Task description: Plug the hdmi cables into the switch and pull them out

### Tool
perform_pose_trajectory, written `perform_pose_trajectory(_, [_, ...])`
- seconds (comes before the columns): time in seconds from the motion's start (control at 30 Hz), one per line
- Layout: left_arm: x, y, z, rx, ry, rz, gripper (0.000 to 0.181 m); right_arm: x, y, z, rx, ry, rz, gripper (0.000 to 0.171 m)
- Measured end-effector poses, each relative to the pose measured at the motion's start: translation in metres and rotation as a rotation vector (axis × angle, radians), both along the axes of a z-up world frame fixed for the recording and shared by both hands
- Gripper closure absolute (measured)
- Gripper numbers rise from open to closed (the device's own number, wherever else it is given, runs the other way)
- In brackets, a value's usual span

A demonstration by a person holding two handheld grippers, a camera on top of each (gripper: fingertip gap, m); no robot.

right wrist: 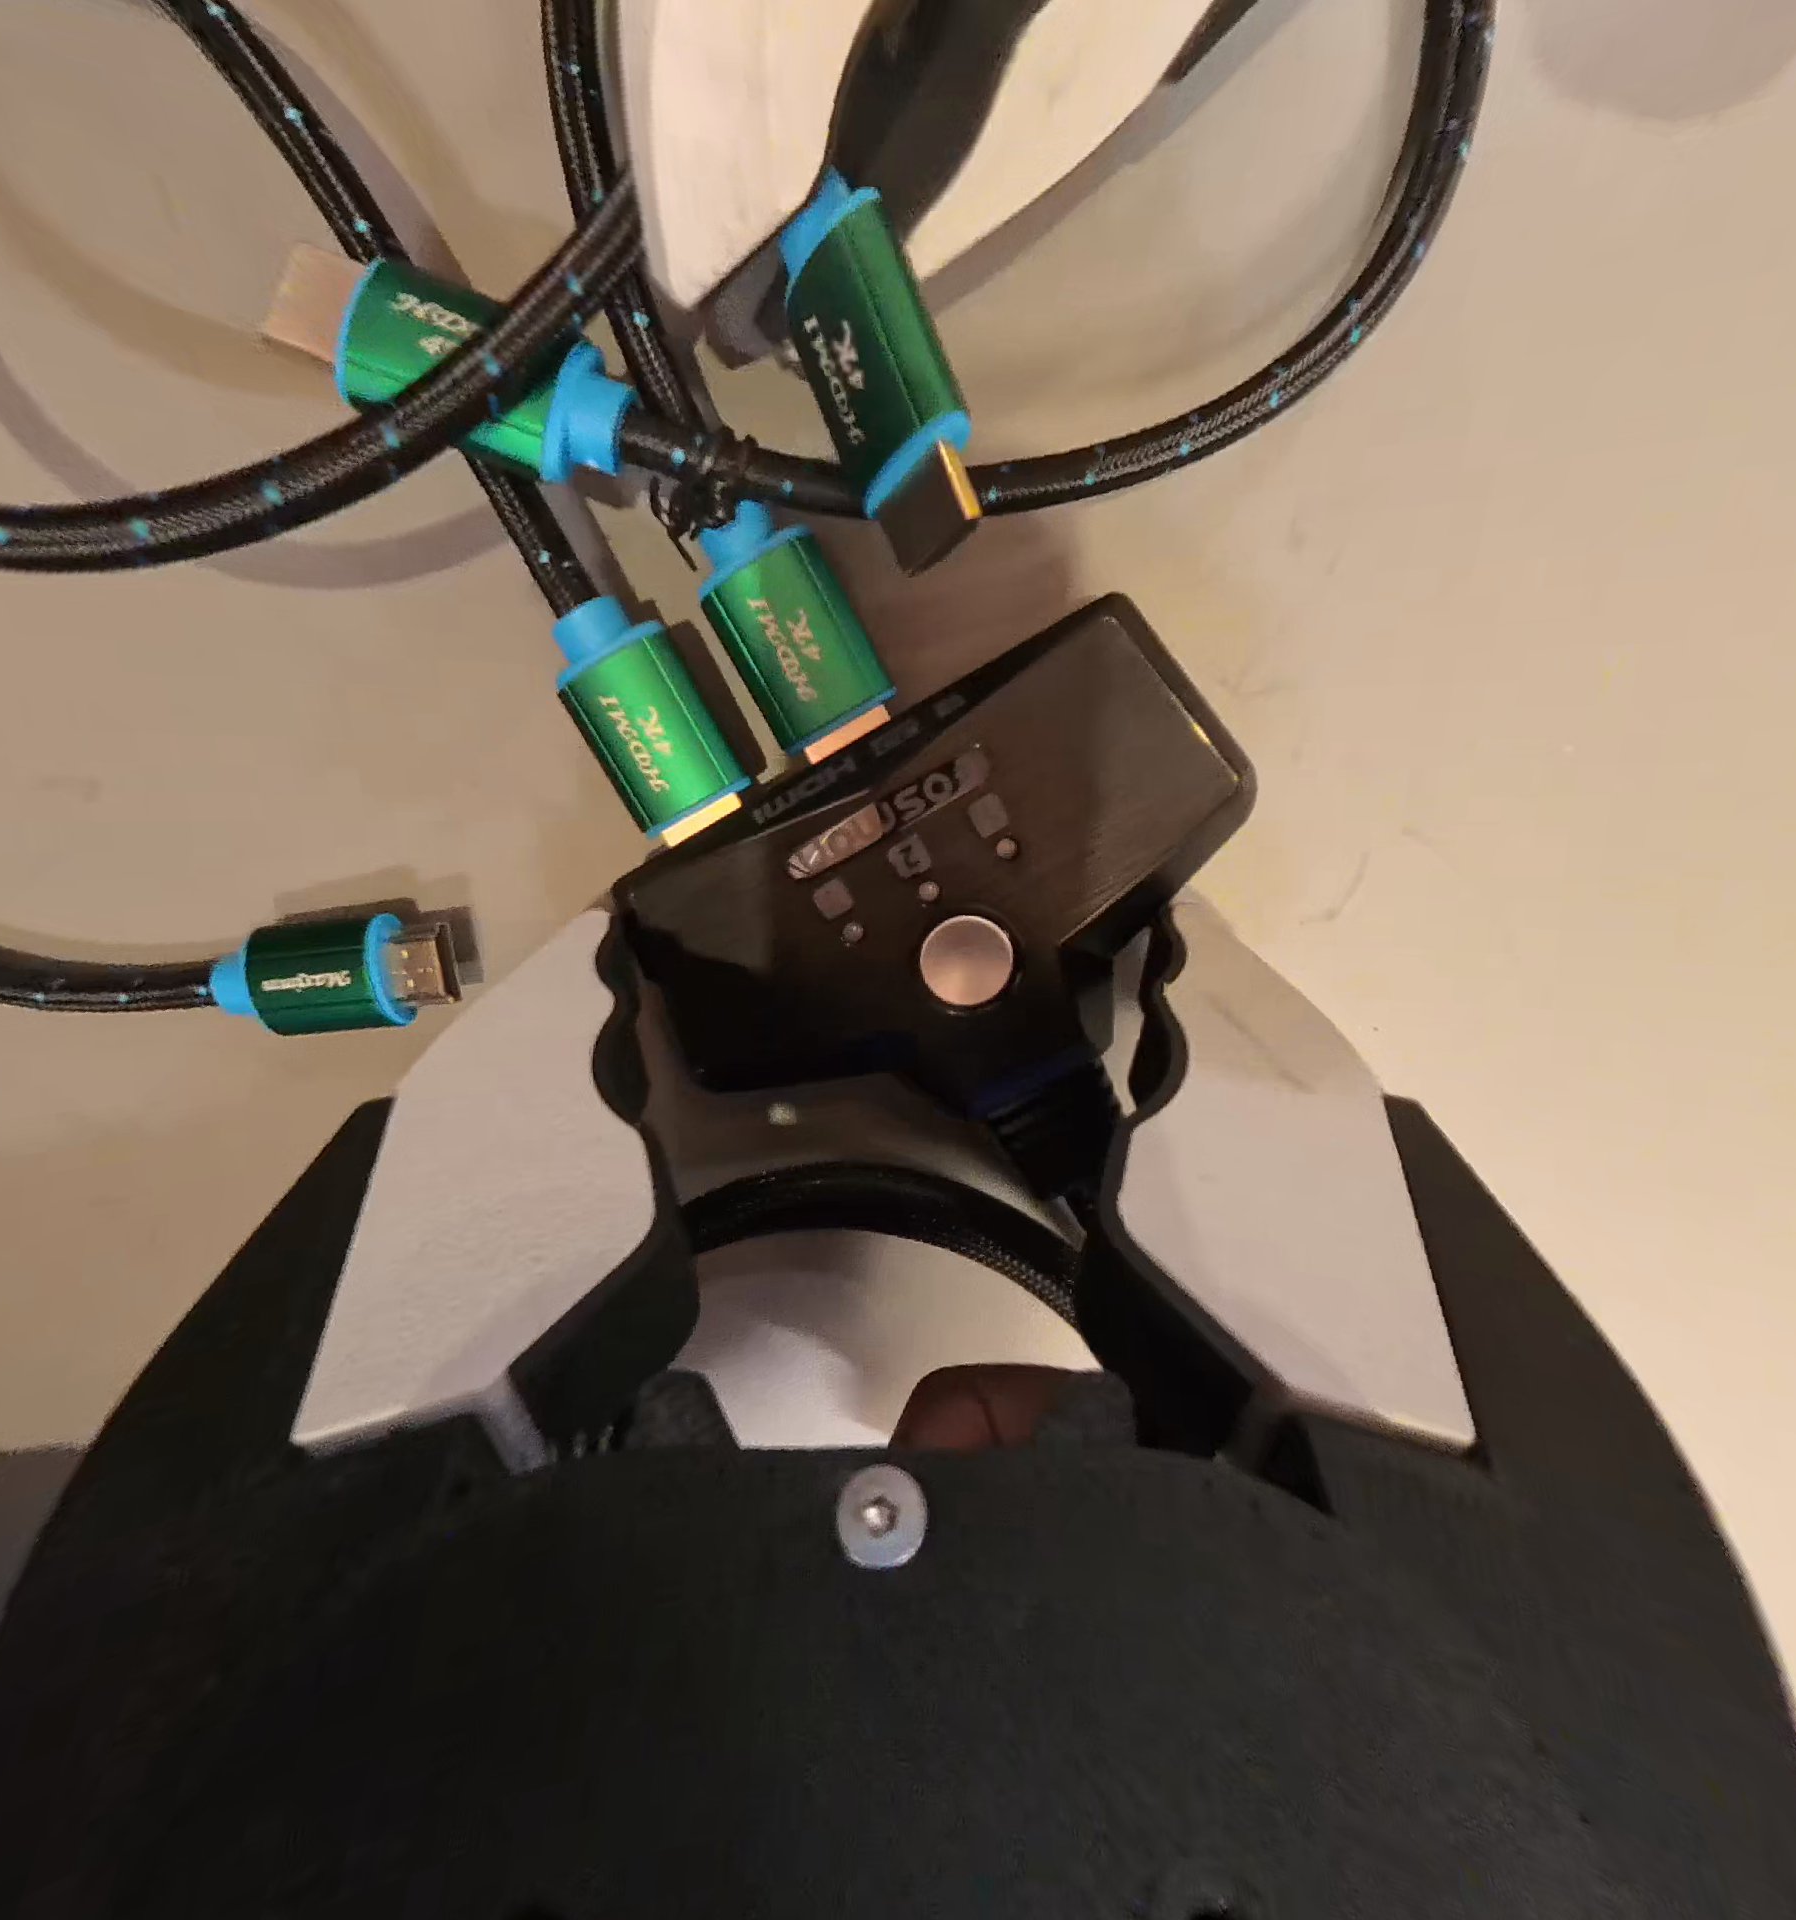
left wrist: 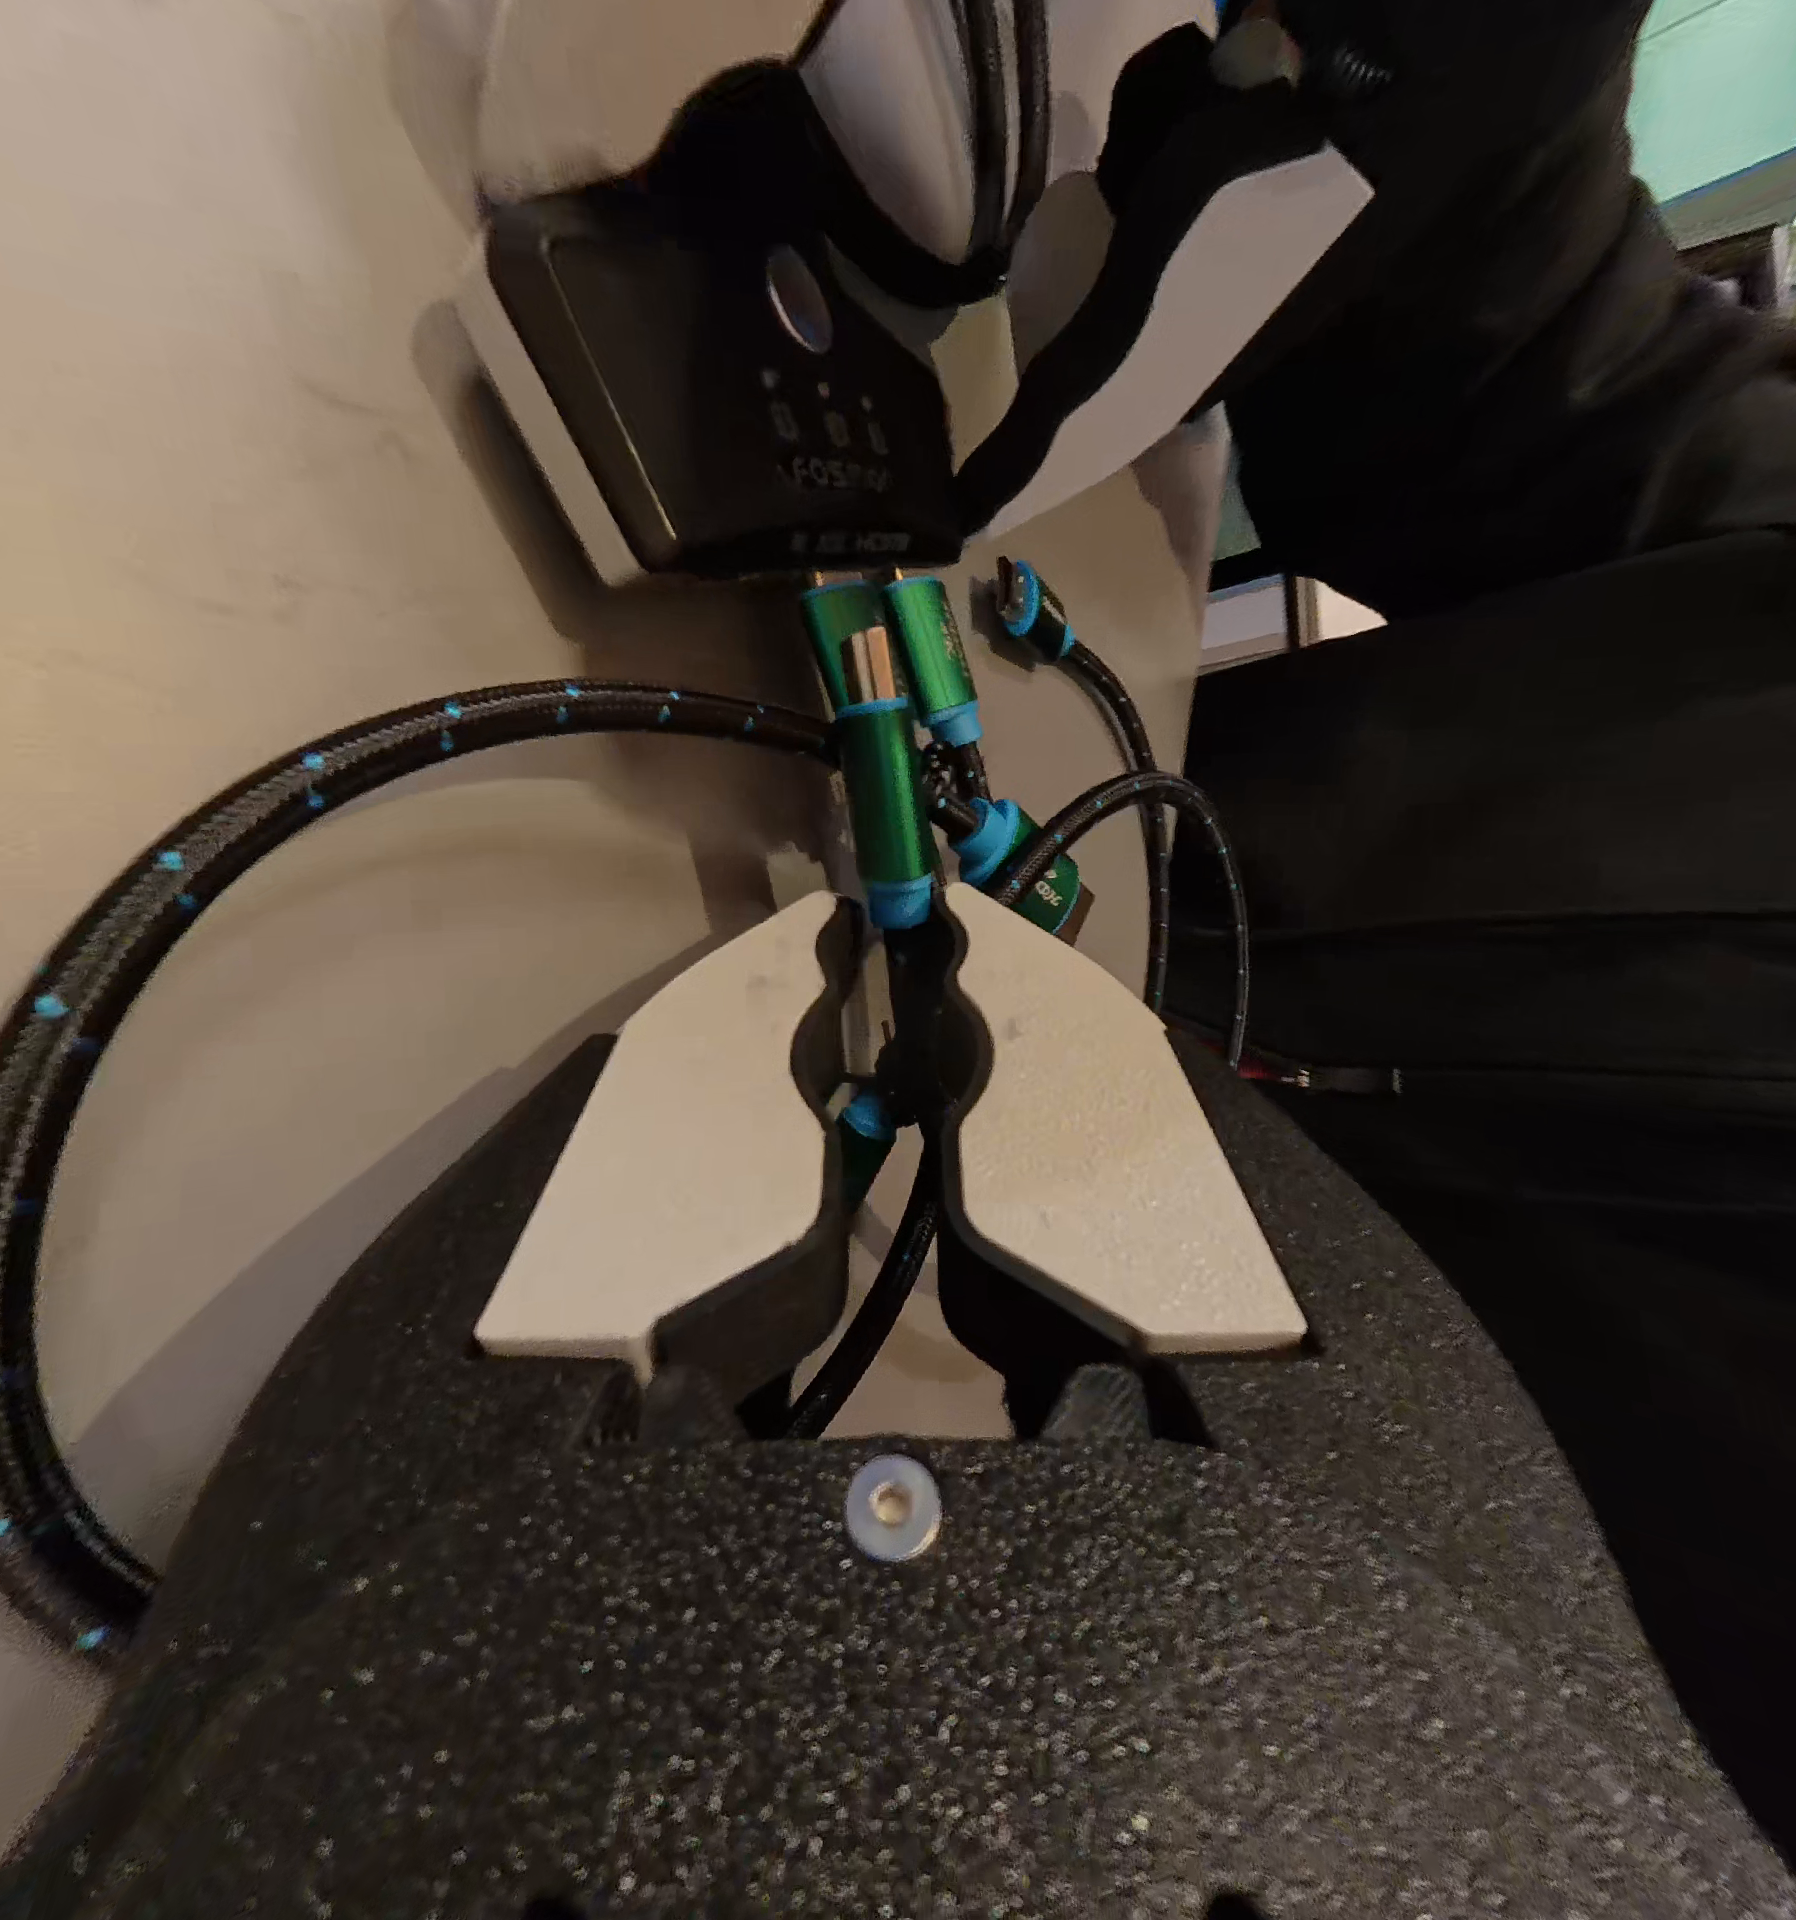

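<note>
The black HDMI switch lies on the beige table, and my right gripper is shut on its near end. Two green plugs sit in its far ports. My left gripper is shut on a braided HDMI cable just behind a third green plug. That plug hangs tilted, its metal tip close to the switch and outside any port. The left gripper's white fingers show at the top of the right wrist view.
A loose green plug lies at upper left among crossed cables. A smaller loose plug lies left of the switch. A braided cable loop curves over the table at left. A person in dark clothing is at right. Left tips to right tips: about 9 cm.
</note>
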State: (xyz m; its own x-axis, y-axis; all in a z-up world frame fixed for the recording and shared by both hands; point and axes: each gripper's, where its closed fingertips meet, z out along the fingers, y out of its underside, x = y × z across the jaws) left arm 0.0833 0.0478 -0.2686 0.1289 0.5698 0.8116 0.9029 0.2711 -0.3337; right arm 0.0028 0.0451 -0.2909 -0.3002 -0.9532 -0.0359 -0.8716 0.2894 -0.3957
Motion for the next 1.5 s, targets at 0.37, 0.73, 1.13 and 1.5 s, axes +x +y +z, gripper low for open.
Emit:
perform_pose_trajectory(0.37, [-0.01,-0.012,0.007,-0.181,0.057,0.055,0.172,0.003,0.001,0.012,-0.301,-0.054,-0.117,0.083])
perform_pose_trajectory(0.73, [-0.008,0.004,0.029,0.098,0.027,0.001,0.172,0.004,-0.001,0.037,-0.662,-0.102,-0.126,0.085])
perform_pose_trajectory(1.13, [-0.01,0.009,0.047,0.102,0.038,-0.058,0.172,0.003,-0.001,0.058,-0.762,-0.086,-0.073,0.085])
perform_pose_trajectory(1.5, [-0.002,0.009,0.063,0.014,0.053,-0.116,0.172,0.007,-0.004,0.073,-0.802,0.006,-0.045,0.085])
